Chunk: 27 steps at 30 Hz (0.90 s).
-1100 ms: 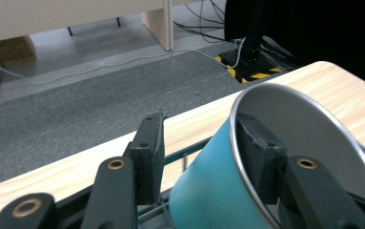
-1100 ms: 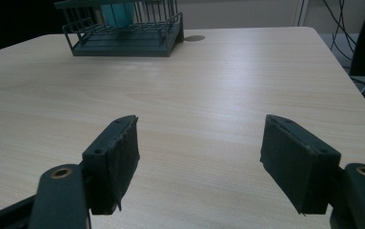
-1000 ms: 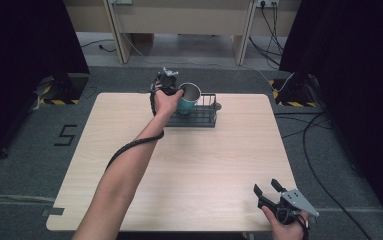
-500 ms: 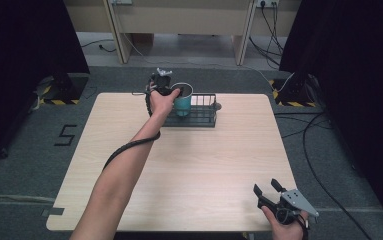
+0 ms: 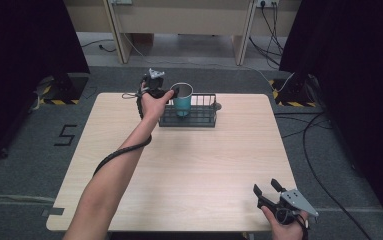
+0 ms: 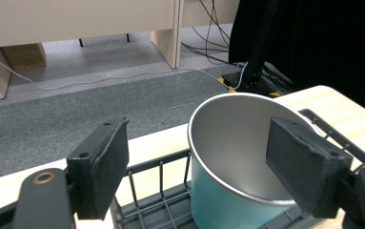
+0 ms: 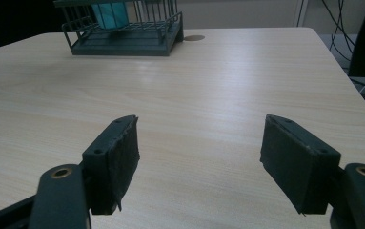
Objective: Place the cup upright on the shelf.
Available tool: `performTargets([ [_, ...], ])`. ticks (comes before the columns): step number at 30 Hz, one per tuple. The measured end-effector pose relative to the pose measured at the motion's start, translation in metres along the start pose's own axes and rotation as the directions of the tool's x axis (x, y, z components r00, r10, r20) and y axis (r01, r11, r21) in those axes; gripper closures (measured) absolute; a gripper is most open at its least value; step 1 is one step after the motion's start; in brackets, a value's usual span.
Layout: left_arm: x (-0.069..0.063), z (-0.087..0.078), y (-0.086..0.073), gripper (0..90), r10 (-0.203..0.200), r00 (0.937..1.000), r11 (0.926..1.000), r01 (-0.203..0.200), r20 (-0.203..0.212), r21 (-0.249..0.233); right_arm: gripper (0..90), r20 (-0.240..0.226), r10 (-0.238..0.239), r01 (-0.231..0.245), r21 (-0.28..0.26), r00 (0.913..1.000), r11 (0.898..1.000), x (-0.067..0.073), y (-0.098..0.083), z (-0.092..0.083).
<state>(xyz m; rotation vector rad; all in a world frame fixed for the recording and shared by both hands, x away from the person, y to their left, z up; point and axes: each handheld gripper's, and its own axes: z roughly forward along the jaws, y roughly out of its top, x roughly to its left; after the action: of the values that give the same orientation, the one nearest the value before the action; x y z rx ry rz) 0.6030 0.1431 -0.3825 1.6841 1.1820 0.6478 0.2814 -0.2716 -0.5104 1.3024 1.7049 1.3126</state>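
A teal metal cup (image 5: 182, 95) stands upright in the left end of a dark wire basket (image 5: 199, 119) at the table's far edge. My left gripper (image 5: 171, 91) is at the cup's left rim; its jaws have just been opening. In the left gripper view the gripper (image 6: 199, 143) stands open, with the cup (image 6: 232, 124) rim wall between the pads and neither pad pressing on it. My right gripper (image 5: 266, 191) rests open near the front right corner, nothing between its fingers (image 7: 116, 152). From there the basket (image 7: 123, 43) and the cup (image 7: 111, 14) show far off.
The light wooden table (image 5: 189, 170) stretches bare between the basket and the front edge. A small round hole (image 5: 217, 106) lies just right of the basket. Grey floor, cables and dark curtains surround the table.
The left gripper's jaws opened off the cup's rim and the hand drew slightly left. The cup stays in the basket. The right gripper has not moved.
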Motion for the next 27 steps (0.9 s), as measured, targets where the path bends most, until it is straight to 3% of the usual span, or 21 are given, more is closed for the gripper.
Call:
performTargets([
  [7,0.002,-0.02,-0.004,21.4,-0.004,0.9998,0.9999,0.004,0.019,-0.011,29.5,0.003,-0.002,0.002,-0.001,1.0,1.0,0.0,0.0,0.0],
  [18,0.014,-0.06,-0.034,21.0,0.031,0.9988,0.9993,-0.03,0.038,-0.023,29.5,0.005,-0.004,0.004,0.003,1.0,1.0,0.001,0.0,0.0],
  [23,0.02,-0.089,-0.06,20.8,0.063,0.9962,0.9979,-0.061,0.06,-0.022,29.4,0.007,-0.003,0.003,0.003,1.0,1.0,0.0,0.0,0.0],
  [27,0.025,-0.118,-0.099,20.4,0.089,0.9932,0.996,-0.088,0.076,-0.016,29.4,0.008,-0.005,0.005,0.005,1.0,1.0,0.0,0.0,0.0],
])
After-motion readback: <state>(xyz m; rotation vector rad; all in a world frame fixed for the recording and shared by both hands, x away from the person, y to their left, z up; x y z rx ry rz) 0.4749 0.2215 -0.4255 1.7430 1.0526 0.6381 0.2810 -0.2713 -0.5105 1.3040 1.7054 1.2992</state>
